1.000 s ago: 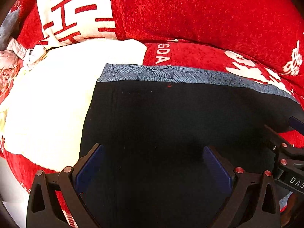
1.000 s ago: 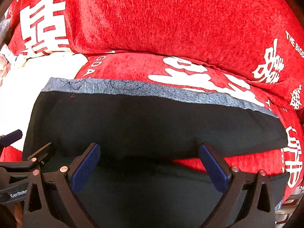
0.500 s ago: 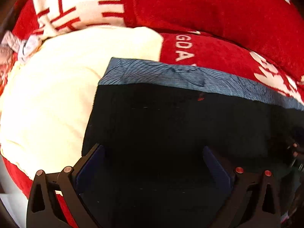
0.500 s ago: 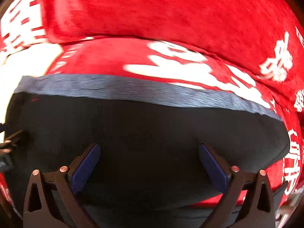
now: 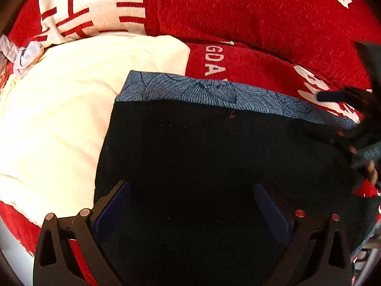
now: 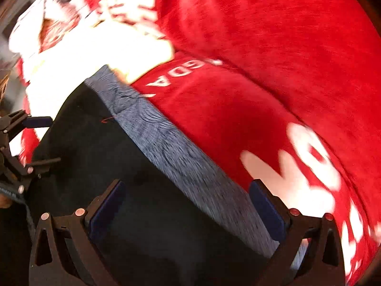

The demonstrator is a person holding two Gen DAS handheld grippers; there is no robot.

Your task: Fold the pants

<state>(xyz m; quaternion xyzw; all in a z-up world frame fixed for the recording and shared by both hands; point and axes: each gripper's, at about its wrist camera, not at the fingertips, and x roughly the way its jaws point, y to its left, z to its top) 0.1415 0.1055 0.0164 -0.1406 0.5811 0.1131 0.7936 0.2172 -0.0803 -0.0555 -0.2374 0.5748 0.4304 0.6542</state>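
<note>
Black pants [image 5: 202, 157] with a blue patterned waistband [image 5: 214, 93] lie flat on a red cushion. My left gripper [image 5: 190, 205] is open and empty, low over the black cloth near its left edge. My right gripper [image 6: 188, 205] is open and empty over the pants [image 6: 100, 147], its right finger over the waistband [image 6: 181, 157]. The right wrist view is blurred and tilted. Part of the right gripper shows at the right edge of the left wrist view [image 5: 357, 124]. The left gripper shows at the left edge of the right wrist view [image 6: 19, 143].
Red cushions with white lettering [image 5: 262, 12] rise behind the pants. A cream-white blanket [image 5: 59, 109] lies to the left of the pants. A small pale cloth bundle [image 5: 23, 54] sits at the far left.
The right gripper has swung and rotated, so the waistband now runs diagonally in its view. The left gripper has shifted only slightly. Both stay open.
</note>
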